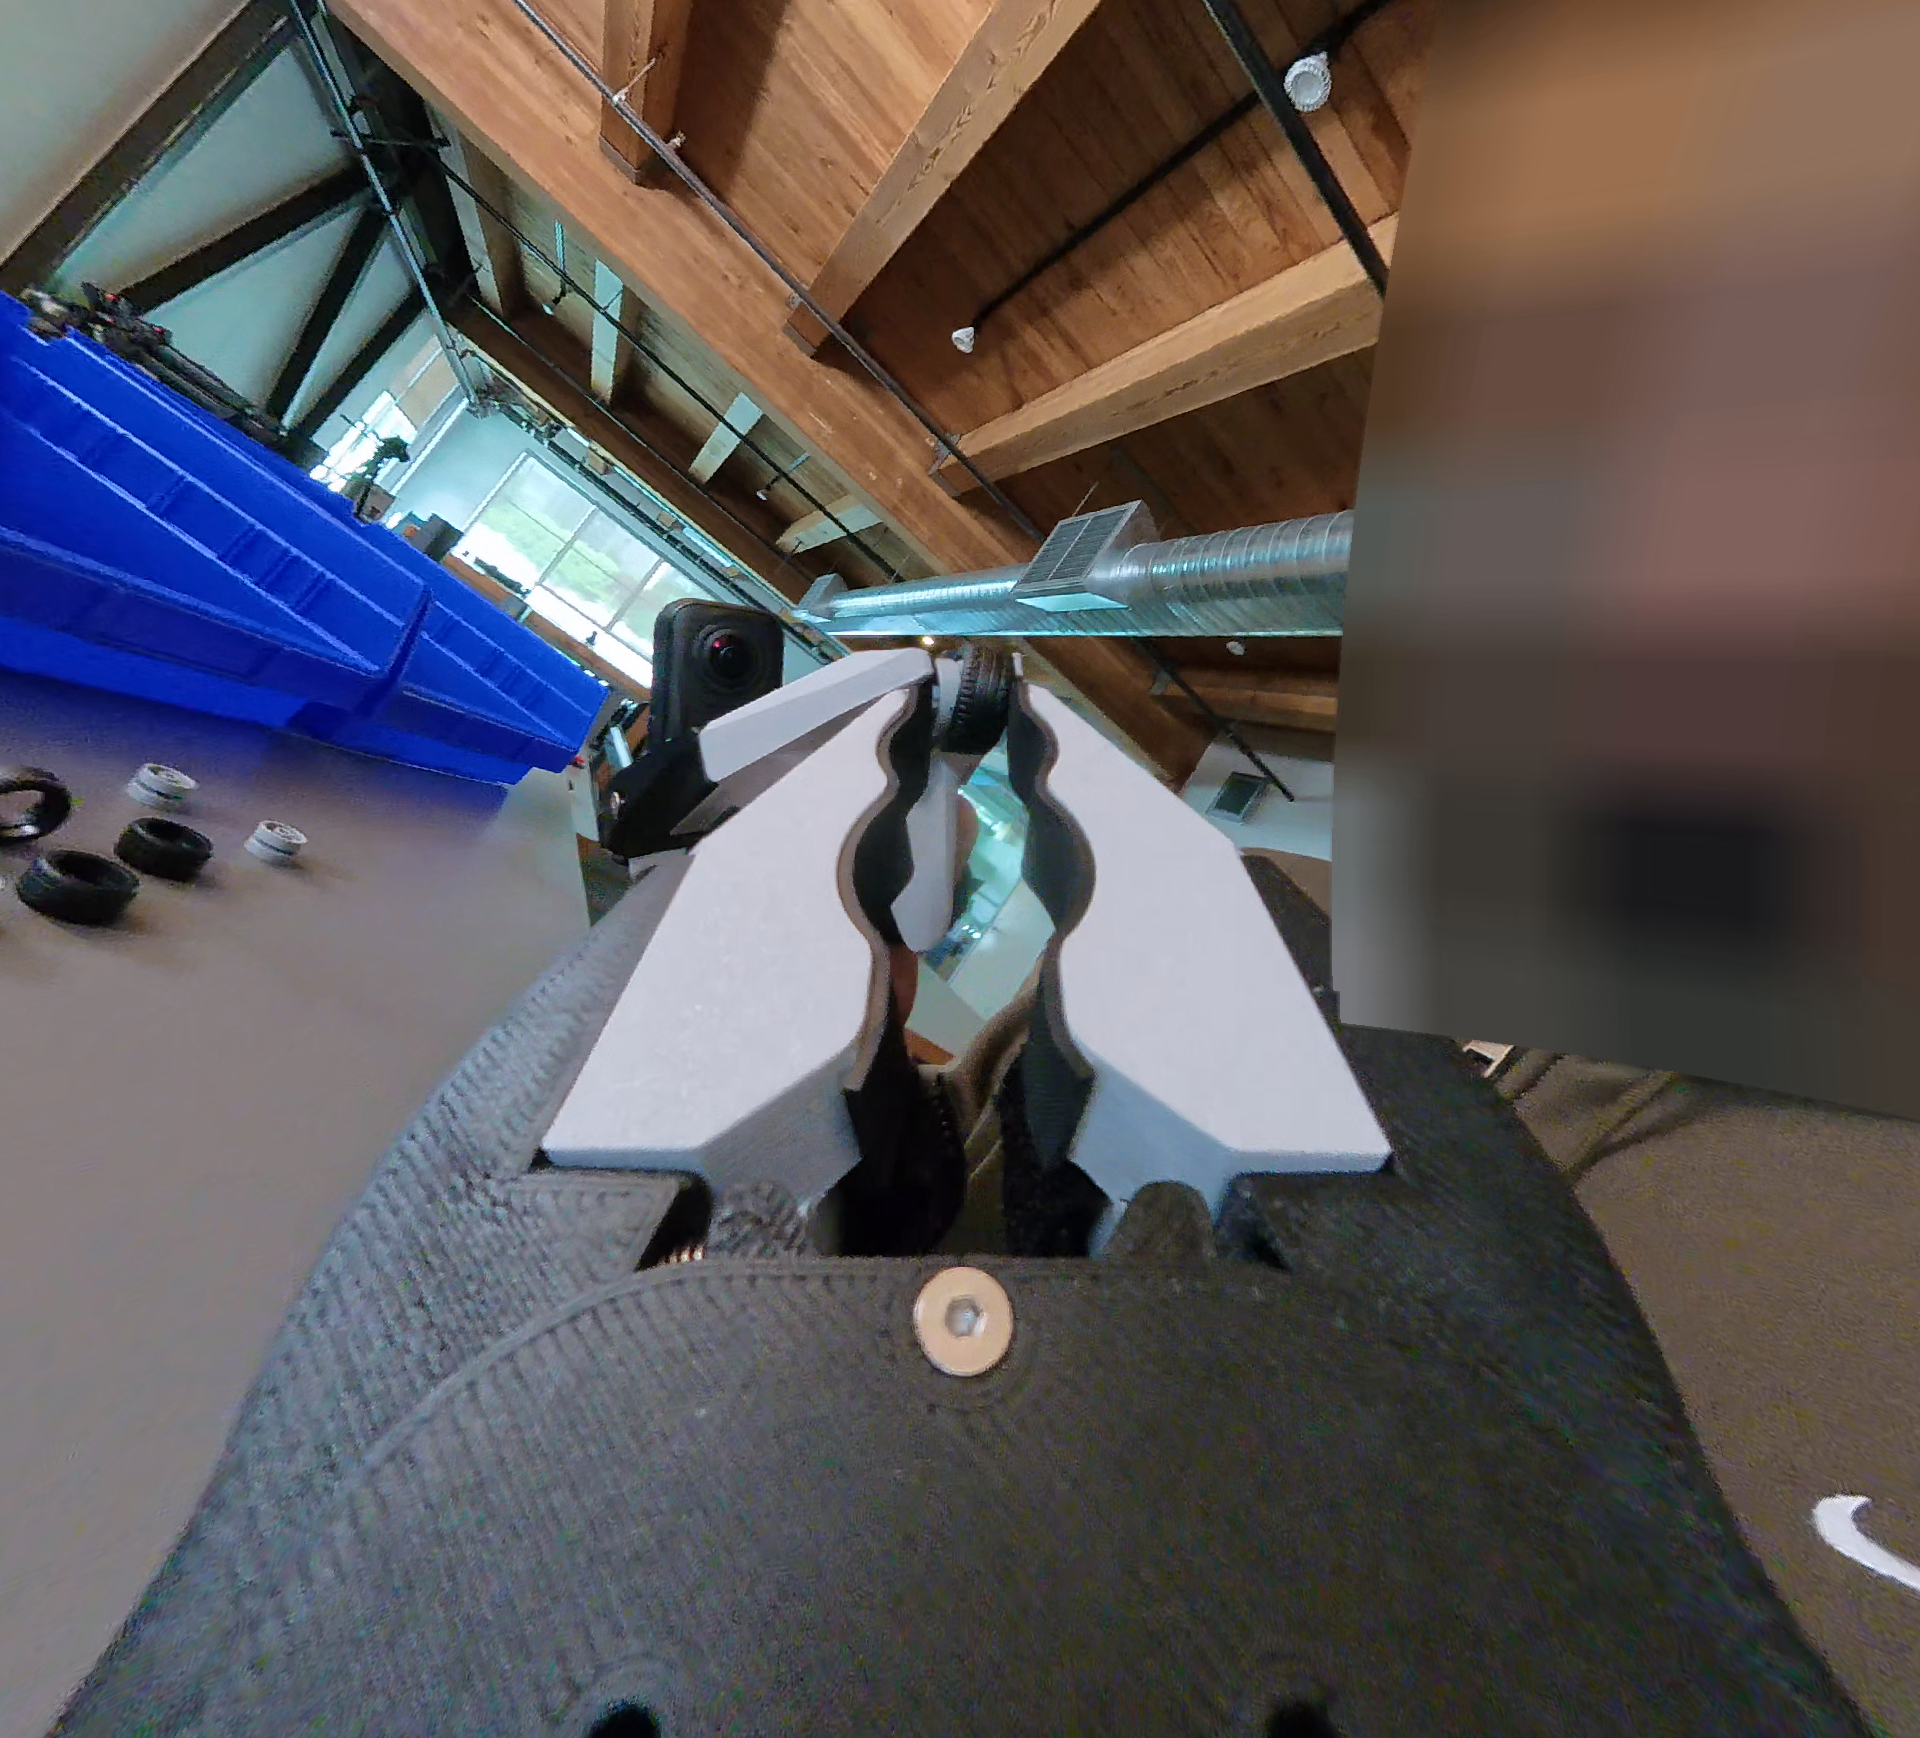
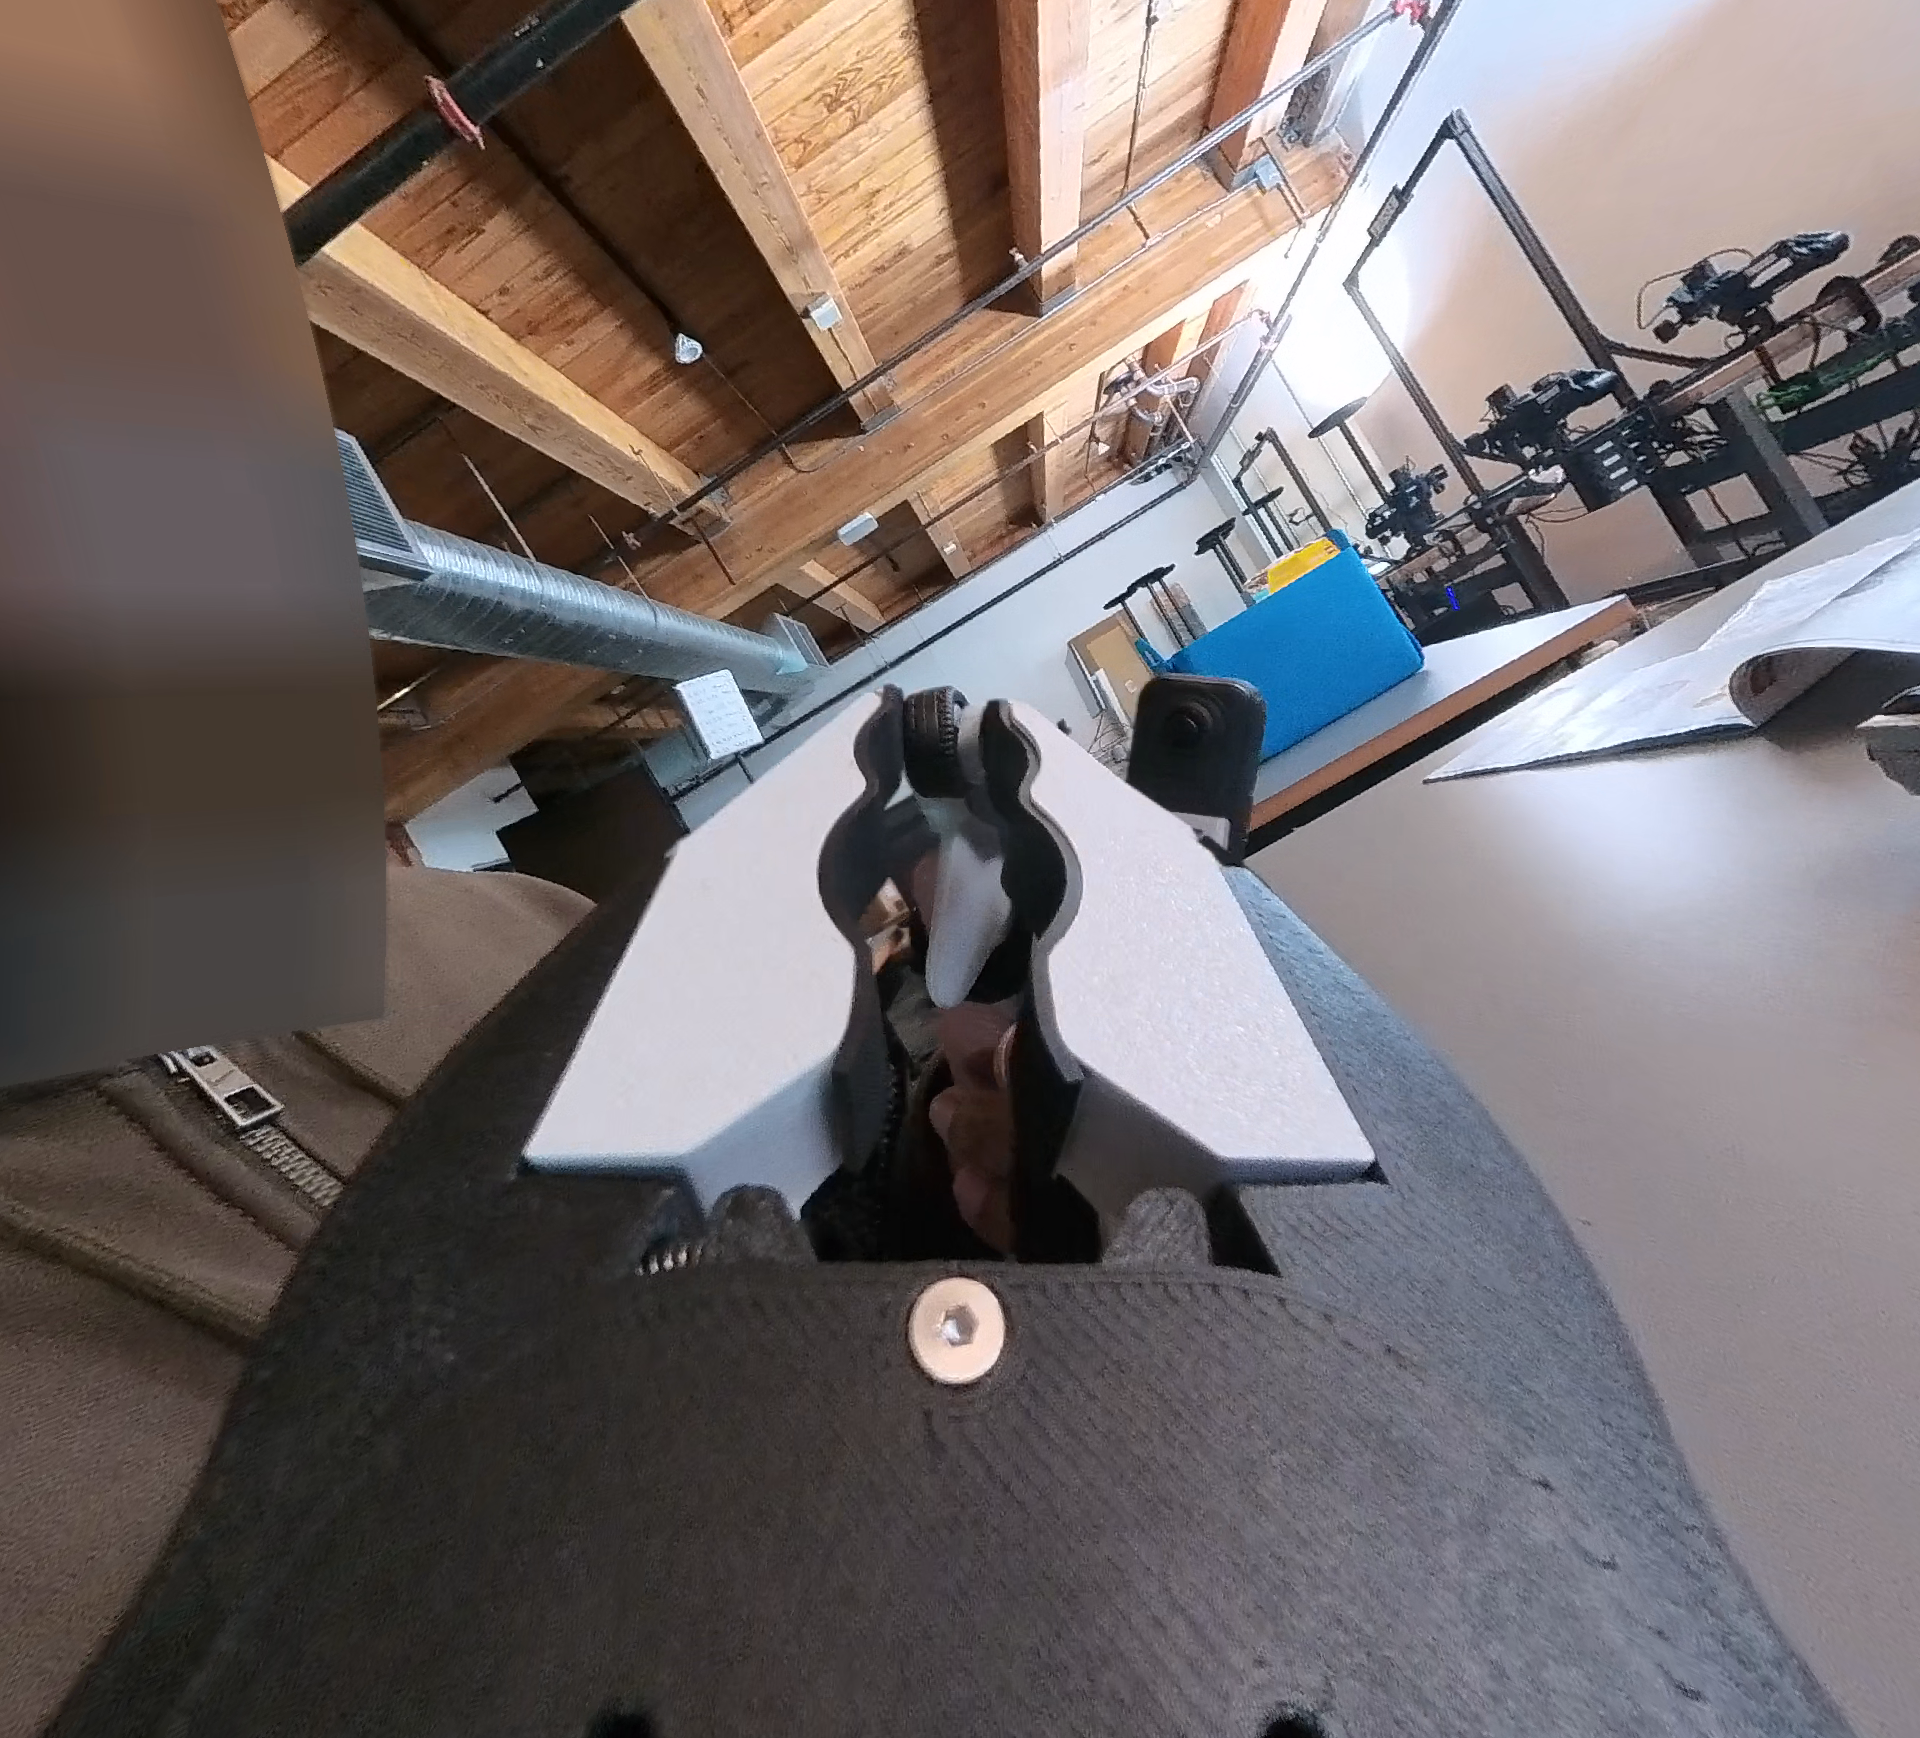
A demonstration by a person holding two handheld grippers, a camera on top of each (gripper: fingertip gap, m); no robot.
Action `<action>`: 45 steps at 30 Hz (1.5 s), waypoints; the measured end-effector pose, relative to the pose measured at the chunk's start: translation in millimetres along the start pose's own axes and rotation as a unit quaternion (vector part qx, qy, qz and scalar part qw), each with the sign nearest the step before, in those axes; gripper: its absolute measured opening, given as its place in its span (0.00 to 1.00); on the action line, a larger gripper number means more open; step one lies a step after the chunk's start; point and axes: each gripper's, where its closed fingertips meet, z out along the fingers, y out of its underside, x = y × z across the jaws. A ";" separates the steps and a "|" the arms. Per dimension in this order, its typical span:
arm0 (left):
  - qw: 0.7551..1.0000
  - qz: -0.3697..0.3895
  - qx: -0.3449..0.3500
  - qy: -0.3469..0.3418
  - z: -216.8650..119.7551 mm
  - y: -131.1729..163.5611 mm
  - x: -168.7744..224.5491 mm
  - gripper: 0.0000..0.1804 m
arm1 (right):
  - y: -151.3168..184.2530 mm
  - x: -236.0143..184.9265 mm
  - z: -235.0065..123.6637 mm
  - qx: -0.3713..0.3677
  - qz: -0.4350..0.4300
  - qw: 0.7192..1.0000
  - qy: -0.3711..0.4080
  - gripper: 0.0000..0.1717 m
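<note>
Up near the wooden ceiling [image 1: 935, 78], both grippers are tilted skyward and meeting tip to tip. The left gripper [image 1: 971, 686] has its grey fingers [image 1: 1122, 857] nearly closed, pinching a small black tyre [image 1: 977, 686] with a pale grey hub beside it; the black wavy pads sit against it on either side. From the opposite angle, the right gripper [image 2: 940, 732] is just as narrow, and the same black tyre [image 2: 930, 743] sits right at its tips, ribbed tread showing, with the grey wheel part against the right-hand pad. So both sets of tips are clamped about this one little wheel at once; which piece each has hold of cannot be told for certain.

Down on the left, a grey table [image 1: 260, 1013] carries loose parts: black tyres [image 1: 78, 886] and small grey hubs [image 1: 273, 839], well away from the grippers, with blue bins [image 1: 208, 566] behind them. Over on the right, an open booklet [image 2: 1704, 680] lies flat on the table [image 2: 1558, 961]. A silver duct [image 1: 1195, 561] runs behind the fingertips.
</note>
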 end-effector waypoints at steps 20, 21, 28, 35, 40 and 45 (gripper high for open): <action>0.998 0.026 0.047 -0.011 -3.9 -10.8 -3.3 0.07 | 3.7 4.6 -1.1 -0.021 -0.128 0.989 0.070 0.15; 0.998 0.037 0.053 -0.020 -4.7 -12.6 -4.5 0.08 | 4.4 4.8 -0.9 -0.022 -0.130 0.989 0.072 0.14; 0.996 0.062 0.046 -0.039 -3.0 -11.1 -4.7 0.07 | 3.5 5.9 -1.2 -0.010 -0.178 0.979 0.095 0.07; 0.998 0.037 0.051 -0.013 -2.5 -8.5 -1.3 0.07 | 4.8 1.8 -2.4 0.013 -0.117 0.992 0.048 0.07; 0.998 0.023 0.054 0.004 -2.8 -7.8 1.0 0.08 | 5.2 -0.4 -2.0 0.024 -0.062 0.998 0.016 0.07; 0.999 0.024 0.047 0.001 -1.1 -2.3 -1.2 0.07 | -0.1 -0.7 -4.3 0.043 -0.016 0.999 -0.008 0.03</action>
